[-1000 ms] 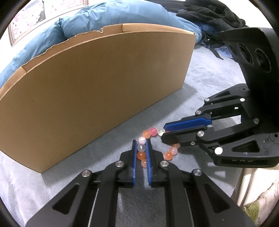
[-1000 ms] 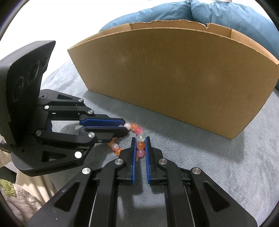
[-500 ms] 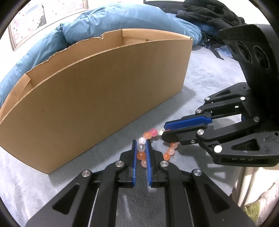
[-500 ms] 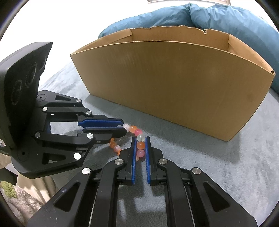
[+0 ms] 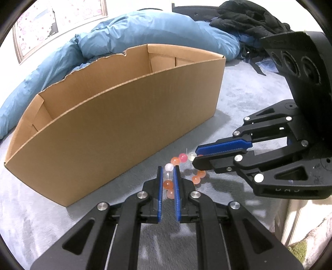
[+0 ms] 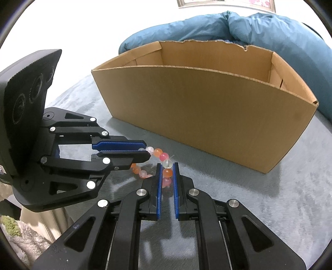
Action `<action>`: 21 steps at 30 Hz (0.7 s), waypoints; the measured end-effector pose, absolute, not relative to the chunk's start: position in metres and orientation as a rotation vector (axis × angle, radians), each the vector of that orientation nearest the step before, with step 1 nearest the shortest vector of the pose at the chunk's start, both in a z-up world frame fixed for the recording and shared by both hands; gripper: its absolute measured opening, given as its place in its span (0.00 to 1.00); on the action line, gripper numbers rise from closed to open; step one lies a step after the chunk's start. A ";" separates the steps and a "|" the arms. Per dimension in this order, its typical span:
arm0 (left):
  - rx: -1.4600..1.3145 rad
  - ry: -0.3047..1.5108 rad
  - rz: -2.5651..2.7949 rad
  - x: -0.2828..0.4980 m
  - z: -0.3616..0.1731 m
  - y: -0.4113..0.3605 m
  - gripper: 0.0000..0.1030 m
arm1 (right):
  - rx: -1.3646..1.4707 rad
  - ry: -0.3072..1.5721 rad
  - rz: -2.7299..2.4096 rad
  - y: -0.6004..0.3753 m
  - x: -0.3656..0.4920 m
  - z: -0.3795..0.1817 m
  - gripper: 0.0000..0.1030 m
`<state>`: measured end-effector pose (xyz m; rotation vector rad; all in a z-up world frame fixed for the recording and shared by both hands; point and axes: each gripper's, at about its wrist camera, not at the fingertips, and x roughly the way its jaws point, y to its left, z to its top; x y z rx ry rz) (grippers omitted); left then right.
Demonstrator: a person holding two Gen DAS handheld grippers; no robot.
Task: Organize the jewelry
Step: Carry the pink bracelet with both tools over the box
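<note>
A bracelet point(image 5: 182, 156) of orange, pink and clear beads is stretched between both grippers, just above the grey blanket. My left gripper point(image 5: 168, 166) is shut on one side of it, with several beads lined up between its blue pads. My right gripper point(image 5: 195, 155) comes in from the right and is shut on the other side. In the right wrist view, the right gripper point(image 6: 167, 164) pinches beads of the bracelet point(image 6: 157, 152), and the left gripper point(image 6: 147, 150) grips it from the left. An open brown cardboard box point(image 5: 124, 116) stands right behind; its bottom is hidden.
The grey plush blanket point(image 6: 269, 176) covers the surface around the box point(image 6: 207, 108). A blue duvet point(image 5: 145, 31) lies bunched behind the box, with black clothing point(image 5: 249, 18) at the far right. The surface's edge runs near the right gripper's body, with pale fabric point(image 5: 300, 218) below it.
Both grippers, still shut on the bracelet, have risen a little. The box's rim has dropped in both views, so its inner walls now show.
</note>
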<state>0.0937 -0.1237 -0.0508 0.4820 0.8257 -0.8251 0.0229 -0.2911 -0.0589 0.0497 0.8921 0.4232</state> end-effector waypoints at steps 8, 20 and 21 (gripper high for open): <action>0.458 0.763 -0.824 0.078 -0.018 -0.116 0.08 | 0.025 0.830 0.407 -0.296 0.008 -0.027 0.07; 0.480 0.613 -0.856 0.084 0.080 -0.120 0.09 | -0.020 0.651 0.400 -0.300 0.006 0.059 0.07; 0.475 0.605 -0.858 0.090 0.088 -0.123 0.08 | -0.017 0.644 0.400 -0.302 0.012 0.066 0.07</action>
